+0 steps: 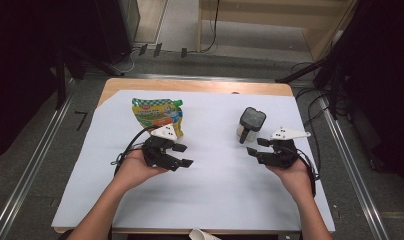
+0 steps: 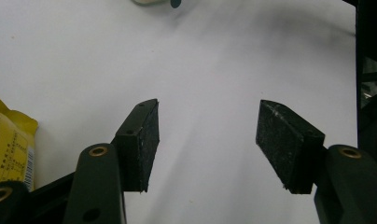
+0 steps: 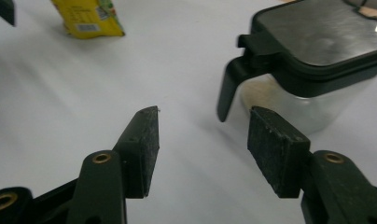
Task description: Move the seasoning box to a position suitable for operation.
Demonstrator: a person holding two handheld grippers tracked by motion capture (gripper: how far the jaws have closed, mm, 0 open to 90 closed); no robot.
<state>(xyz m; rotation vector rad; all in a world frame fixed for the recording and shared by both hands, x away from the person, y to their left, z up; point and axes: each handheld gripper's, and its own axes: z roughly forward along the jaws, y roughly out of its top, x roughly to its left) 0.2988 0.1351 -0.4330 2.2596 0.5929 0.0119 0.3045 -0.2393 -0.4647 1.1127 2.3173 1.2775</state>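
On the white sheet (image 1: pixel 200 200): my right gripper (image 1: pixel 257 146), jaws apart and empty, near the lidded jar (image 1: pixel 251 125); left gripper (image 1: pixel 182 155) likewise apart beside the pouch (image 1: pixel 155 114); approach stage, next closing in on the jar.

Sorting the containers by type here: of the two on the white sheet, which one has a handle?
The clear jar with the black lid, standing by the right claw; a black handle hangs from its lid. The green-and-yellow pouch by the left claw has none.
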